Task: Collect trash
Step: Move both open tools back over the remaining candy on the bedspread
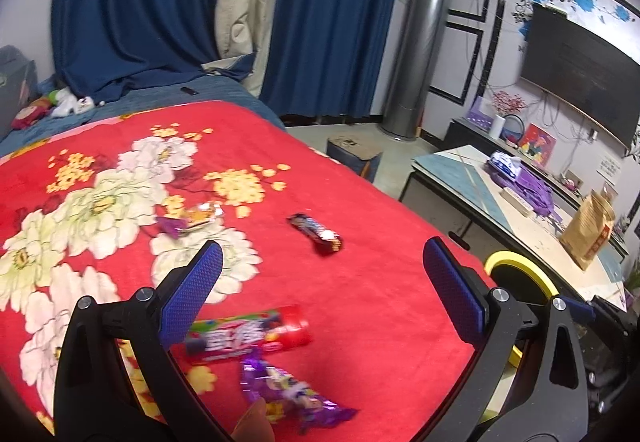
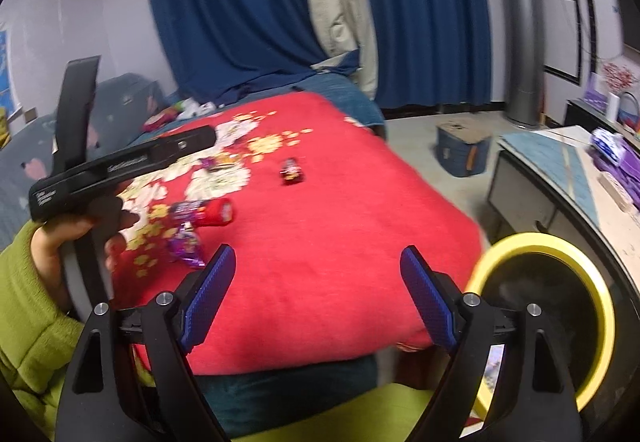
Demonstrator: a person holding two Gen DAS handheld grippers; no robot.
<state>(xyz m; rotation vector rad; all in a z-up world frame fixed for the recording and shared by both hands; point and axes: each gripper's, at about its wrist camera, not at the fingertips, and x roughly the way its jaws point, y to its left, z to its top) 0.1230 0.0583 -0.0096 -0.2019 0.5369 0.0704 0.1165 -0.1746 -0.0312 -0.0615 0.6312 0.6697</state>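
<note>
Both our tools are spread wide with nothing between the pads: the left tool (image 1: 322,292) over the red blanket (image 1: 380,282), the right tool (image 2: 316,296) above its near edge. Just past the left tool lie a red candy tube (image 1: 256,334) and a purple wrapper (image 1: 288,394). Farther out sits a dark candy bar (image 1: 318,234), with an orange wrapper (image 1: 200,217) further left. The yellow-rimmed bin (image 2: 560,306) stands at the right, beside the bed.

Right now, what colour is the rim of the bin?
Yellow. The bin rim shows best in the right wrist view, beside the bed.
</note>
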